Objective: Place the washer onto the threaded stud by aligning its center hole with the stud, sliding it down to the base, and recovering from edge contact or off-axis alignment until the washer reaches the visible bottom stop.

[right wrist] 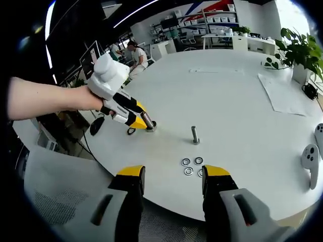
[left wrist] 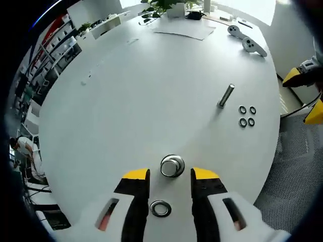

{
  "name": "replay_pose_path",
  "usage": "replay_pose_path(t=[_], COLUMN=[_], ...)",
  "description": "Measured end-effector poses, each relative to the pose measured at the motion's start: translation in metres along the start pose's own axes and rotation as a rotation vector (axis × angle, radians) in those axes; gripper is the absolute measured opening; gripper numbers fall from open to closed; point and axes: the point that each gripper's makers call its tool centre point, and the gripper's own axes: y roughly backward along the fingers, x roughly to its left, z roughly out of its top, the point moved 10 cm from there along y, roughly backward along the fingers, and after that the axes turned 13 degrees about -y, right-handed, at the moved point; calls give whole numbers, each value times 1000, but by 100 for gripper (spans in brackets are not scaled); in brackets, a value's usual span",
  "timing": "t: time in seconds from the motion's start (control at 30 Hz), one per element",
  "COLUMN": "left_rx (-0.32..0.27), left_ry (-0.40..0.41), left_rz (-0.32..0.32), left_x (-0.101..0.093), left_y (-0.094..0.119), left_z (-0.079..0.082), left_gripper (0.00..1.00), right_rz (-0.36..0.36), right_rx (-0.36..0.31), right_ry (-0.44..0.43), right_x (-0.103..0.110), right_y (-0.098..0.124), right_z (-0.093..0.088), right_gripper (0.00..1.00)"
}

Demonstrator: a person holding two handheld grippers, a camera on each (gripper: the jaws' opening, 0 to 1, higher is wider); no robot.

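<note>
Here the left gripper (left wrist: 171, 176) hangs with jaws spread around an upright threaded stud (left wrist: 172, 166), a washer (left wrist: 160, 208) lying between them nearer the camera. The right gripper (right wrist: 173, 174), jaws also spread, holds nothing; next, I judge, comes pinching a washer.

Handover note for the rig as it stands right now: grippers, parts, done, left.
Left gripper: open, jaws on either side of a stud standing on the table; one washer lies flat beneath it, not threaded.
Right gripper: open, empty, at the table edge near four loose washers.
Second stud stands bare by those washers.
Done: no washer seated.
Left: pick a washer, align, slide to base.
</note>
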Motion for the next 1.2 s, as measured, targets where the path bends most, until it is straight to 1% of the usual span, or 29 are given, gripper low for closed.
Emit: replay_pose_path(t=[0.1, 0.13, 0.2, 0.3, 0.33, 0.37, 0.4, 0.47, 0.57, 0.63, 0.8, 0.83, 0.97, 1.07, 1.2], left_rx=[-41, -66, -101, -154, -169, -201, -219, -243, -316, -346, -380, -397, -410, -404, -417], left_ry=[51, 84, 130, 151, 167, 195, 211, 249, 361, 399, 444, 460, 493, 499, 486], left_rz=[31, 43, 49, 74, 81, 93, 101, 115, 136, 139, 182, 192, 201, 218, 233], left_x=[-3, -5, -9, -17, -20, -23, -26, -31, -41, -48, -65, -69, -78, -83, -82], left_y=[16, 22, 32, 49, 53, 60, 64, 72, 85, 91, 105, 109, 117, 124, 130], left_z=[-8, -11, -16, -20, -22, -23, -25, -29, -37, -43, -62, -66, -78, -81, -79], left_gripper=[30, 30, 30, 30, 30, 30, 30, 30, 29, 29, 30, 30, 30, 30, 30], right_rz=[-1, -1, -2, 0, 0, 2, 4, 5, 12, 17, 27, 29, 34, 35, 40], right_rx=[1, 1, 1, 6, 7, 7, 7, 7, 10, 20, 22, 20, 25, 26, 29], right_ry=[4, 6, 10, 21, 24, 26, 27, 34, 45, 56, 55, 54, 53, 57, 75], right_x=[0, 0, 0, 1, 1, 1, 2, 3, 5, 7, 7, 7, 7, 7, 11], right_y=[0, 0, 0, -1, -1, -1, -1, -2, -3, -4, -4, -4, -3, -3, -4], right_z=[0, 0, 0, -1, -1, -1, -1, -1, -1, -2, -2, -2, -4, -4, -4], right_gripper=[48, 48, 48, 48, 48, 48, 48, 48, 48, 48, 48, 48, 48, 48, 48])
